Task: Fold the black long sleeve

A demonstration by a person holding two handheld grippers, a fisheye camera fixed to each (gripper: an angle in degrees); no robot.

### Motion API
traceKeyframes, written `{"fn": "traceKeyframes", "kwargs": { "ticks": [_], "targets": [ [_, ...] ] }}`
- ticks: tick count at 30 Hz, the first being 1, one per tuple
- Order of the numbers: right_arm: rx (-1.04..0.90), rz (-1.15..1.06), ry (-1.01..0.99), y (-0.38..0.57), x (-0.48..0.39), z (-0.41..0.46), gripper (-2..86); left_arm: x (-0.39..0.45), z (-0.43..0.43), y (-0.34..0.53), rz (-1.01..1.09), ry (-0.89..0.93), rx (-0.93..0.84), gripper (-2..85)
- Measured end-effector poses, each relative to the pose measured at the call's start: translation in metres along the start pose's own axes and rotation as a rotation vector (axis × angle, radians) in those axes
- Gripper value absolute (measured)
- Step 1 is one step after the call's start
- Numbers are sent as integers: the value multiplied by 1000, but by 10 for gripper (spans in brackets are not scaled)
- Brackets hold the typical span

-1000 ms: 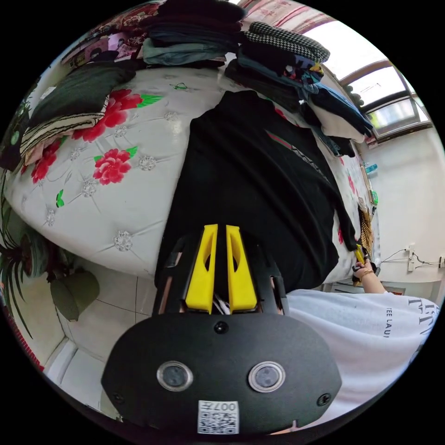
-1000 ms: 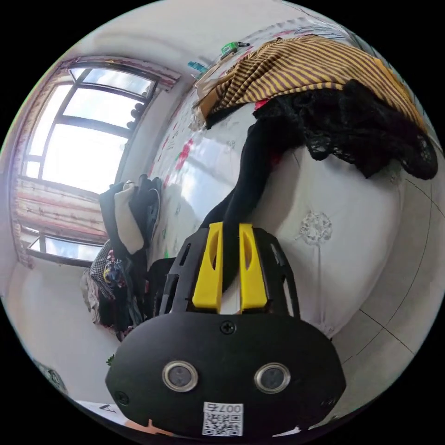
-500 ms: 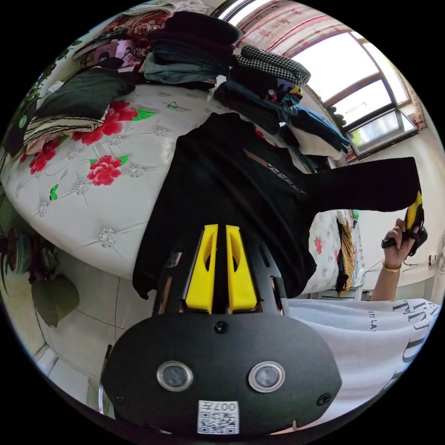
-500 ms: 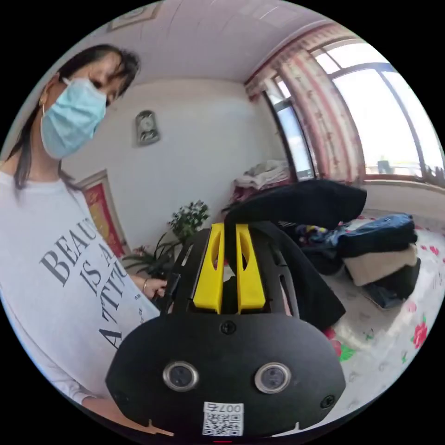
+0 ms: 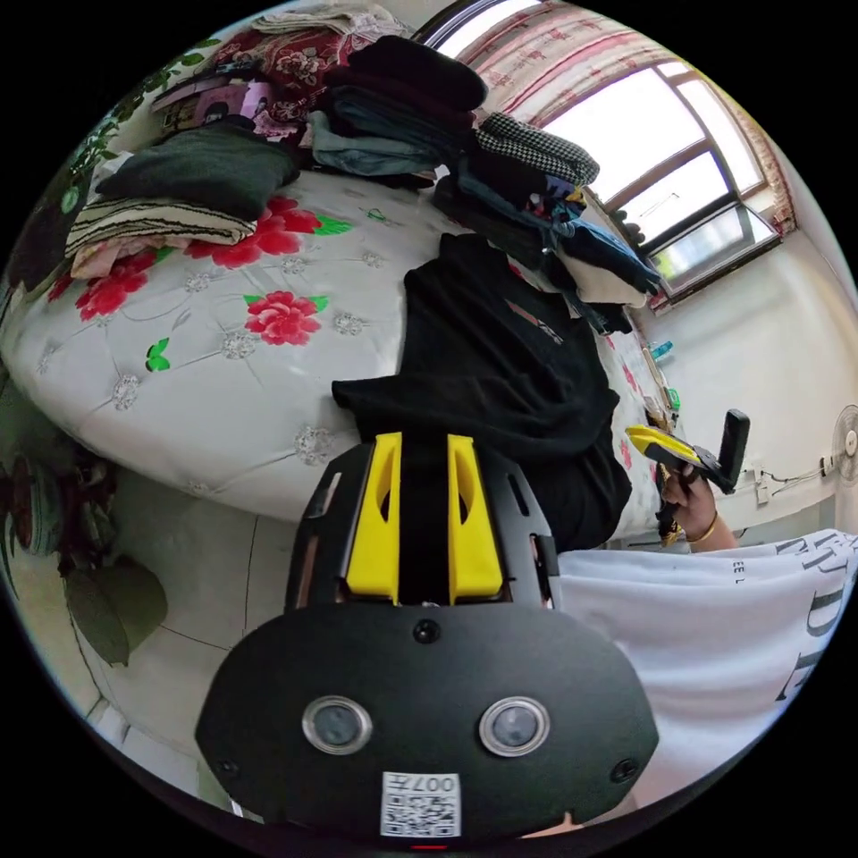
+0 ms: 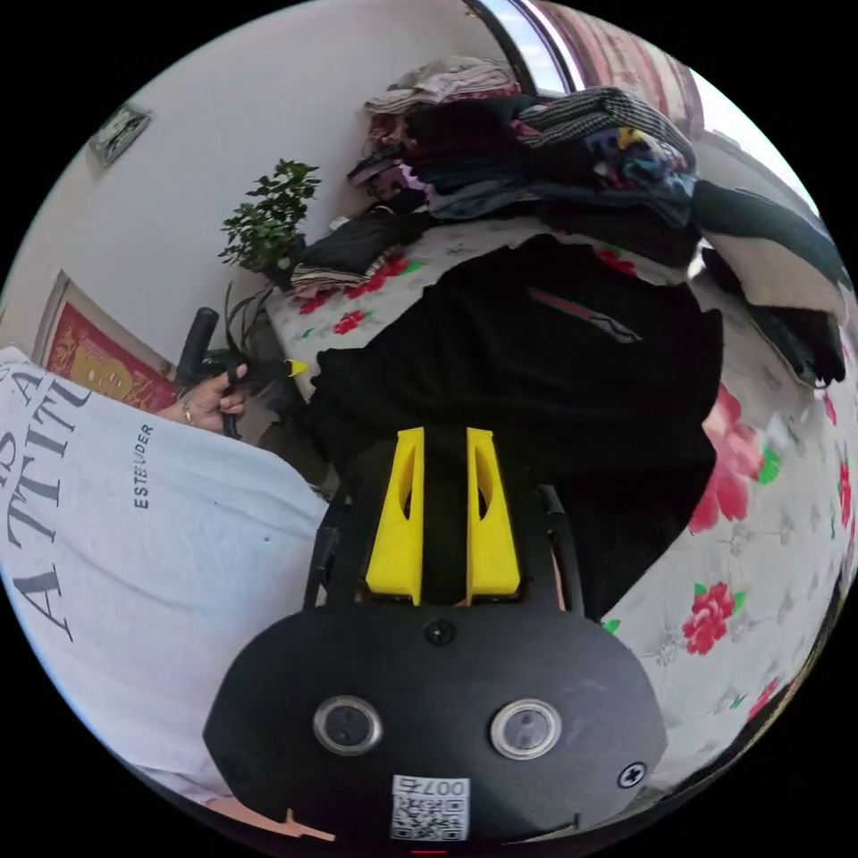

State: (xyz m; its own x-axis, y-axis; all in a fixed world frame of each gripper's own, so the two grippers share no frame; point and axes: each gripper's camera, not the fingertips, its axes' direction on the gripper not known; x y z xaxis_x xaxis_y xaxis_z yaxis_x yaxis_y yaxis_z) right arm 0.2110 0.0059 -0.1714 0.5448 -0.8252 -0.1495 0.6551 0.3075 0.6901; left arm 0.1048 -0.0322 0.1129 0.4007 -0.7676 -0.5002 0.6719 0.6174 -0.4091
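The black long sleeve lies on the flowered bed, both sleeves folded in over its body. It also spreads in front of my right gripper as the same black top. My left gripper hovers at the garment's near edge, jaws apart, holding nothing. A hand holds the right gripper in the air off the bed's side, clear of the cloth. The left gripper sits in a hand next to the garment's edge.
Stacks of folded clothes line the far side of the bed, with a dark folded pile at the left. A potted plant stands by the wall. The person's white shirt is close by. Tiled floor lies below the bed.
Both grippers carried the sleeves in over the garment's body and let go; their jaws now stand wider apart. The right gripper has pulled back from the cloth.
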Motion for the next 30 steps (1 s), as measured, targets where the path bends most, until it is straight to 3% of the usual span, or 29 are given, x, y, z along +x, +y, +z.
{"fn": "traceKeyframes", "kwargs": {
  "ticks": [8, 11, 13, 21, 27, 30],
  "targets": [
    [93, 187, 229, -44, 68, 21, 18, 52, 35, -16, 222, -106, 39, 89],
    [18, 220, 265, -58, 96, 55, 13, 75, 89, -14, 321, -200, -153, 90],
    [-52, 273, 293, -56, 126, 79, 6, 88, 94, 2, 323, -254, -180, 76],
    [-89, 351, 365, -35, 212, 84, -2, 82, 86, 75, 246, -94, -390, 64],
    [76, 434, 344, -2, 211, 44, 6, 27, 48, 91, 28, -88, -227, 72],
    [177, 398, 162, 41, 184, 19, 18, 23, 31, 92, 65, -103, -136, 79]
  ]
}}
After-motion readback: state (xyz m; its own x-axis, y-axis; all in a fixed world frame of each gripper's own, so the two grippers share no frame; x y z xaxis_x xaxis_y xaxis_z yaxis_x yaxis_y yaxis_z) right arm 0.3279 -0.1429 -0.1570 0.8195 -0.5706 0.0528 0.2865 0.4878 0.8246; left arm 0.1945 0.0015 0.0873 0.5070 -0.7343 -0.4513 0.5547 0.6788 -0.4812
